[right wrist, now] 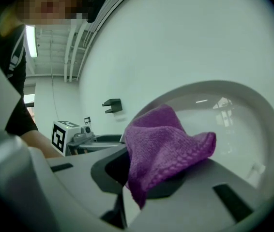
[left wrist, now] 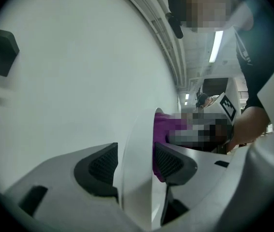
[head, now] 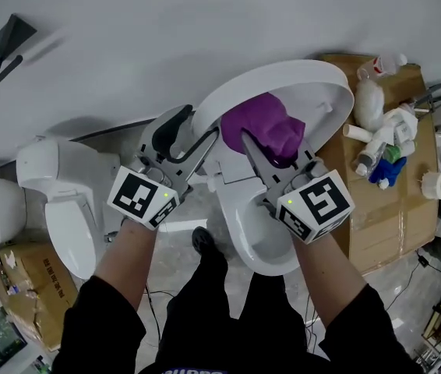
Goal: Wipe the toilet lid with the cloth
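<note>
The white toilet lid (head: 314, 92) stands raised against the wall above the bowl (head: 240, 232). My right gripper (head: 271, 150) is shut on a purple cloth (head: 263, 127), which lies against the lid's inner face. In the right gripper view the cloth (right wrist: 166, 149) bunches up between the jaws in front of the lid (right wrist: 234, 124). My left gripper (head: 193, 131) straddles the lid's left edge. In the left gripper view that edge (left wrist: 137, 144) runs between the two pads with a narrow gap on each side, so the left gripper (left wrist: 136, 163) is open. The cloth (left wrist: 163, 127) shows just behind it.
A second white toilet (head: 65, 193) stands to the left. At the right a cardboard box (head: 392, 209) carries several bottles and a paper roll. Another cardboard box (head: 18, 287) sits at the lower left. A black bracket (head: 2, 49) hangs on the white wall.
</note>
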`<state>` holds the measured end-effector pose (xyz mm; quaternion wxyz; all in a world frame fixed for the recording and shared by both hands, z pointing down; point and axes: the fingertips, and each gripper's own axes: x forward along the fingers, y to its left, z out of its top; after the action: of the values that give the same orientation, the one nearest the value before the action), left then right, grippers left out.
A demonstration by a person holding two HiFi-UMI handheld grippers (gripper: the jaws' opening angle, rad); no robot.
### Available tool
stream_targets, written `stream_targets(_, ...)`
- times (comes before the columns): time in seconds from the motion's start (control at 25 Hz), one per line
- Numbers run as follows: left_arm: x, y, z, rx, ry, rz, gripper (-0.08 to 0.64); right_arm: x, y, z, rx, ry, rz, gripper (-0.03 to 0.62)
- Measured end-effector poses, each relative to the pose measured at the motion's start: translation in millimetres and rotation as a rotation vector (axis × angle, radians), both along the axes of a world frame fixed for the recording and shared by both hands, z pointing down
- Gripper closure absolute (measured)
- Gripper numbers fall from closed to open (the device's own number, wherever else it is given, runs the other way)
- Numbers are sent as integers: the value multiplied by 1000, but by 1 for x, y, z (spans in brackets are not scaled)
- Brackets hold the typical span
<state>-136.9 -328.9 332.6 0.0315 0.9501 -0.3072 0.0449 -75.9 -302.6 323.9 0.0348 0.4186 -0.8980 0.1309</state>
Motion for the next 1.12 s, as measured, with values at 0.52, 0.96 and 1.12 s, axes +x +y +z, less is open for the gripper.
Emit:
stream_targets(0.52, 9, -8, 11, -33, -41, 76, 351, -12, -32, -17, 126, 7, 65, 537)
stream_targets(0.96, 8, -11, 13, -62, -82, 11, 357, 153, -47, 11, 113, 69, 341, 537)
stream_targets(1.12, 10, -12, 12, -62, -77, 16, 357, 142, -49, 14, 134, 63, 333, 537)
